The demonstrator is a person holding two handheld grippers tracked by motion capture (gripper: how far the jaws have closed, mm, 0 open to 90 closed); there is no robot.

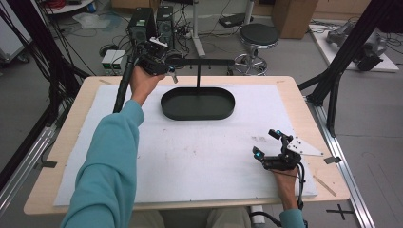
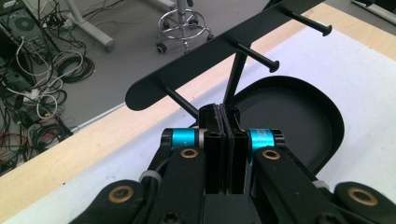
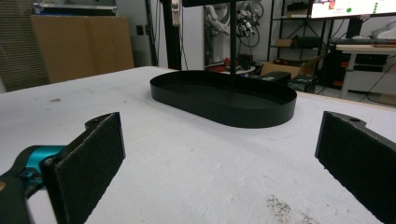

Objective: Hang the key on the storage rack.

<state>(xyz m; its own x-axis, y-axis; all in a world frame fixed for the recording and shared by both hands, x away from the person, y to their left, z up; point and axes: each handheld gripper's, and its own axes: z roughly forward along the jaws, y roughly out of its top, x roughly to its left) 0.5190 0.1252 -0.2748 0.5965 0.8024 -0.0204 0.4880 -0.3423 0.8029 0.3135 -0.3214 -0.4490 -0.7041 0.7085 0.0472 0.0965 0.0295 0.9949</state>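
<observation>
A black stand has an oval tray base, a thin upright post and a flat crossbar with short pegs. My left gripper is held up at the crossbar's left end. In the left gripper view its jaws are pressed together with nothing seen between them, just beside the leftmost peg under the crossbar. My right gripper rests low on the white mat at the right, open. In the right gripper view its pads stand wide apart, facing the tray.
A white mat covers most of the wooden table. Black frame poles stand at both sides. Behind the table are a stool, computer towers and cables on the floor.
</observation>
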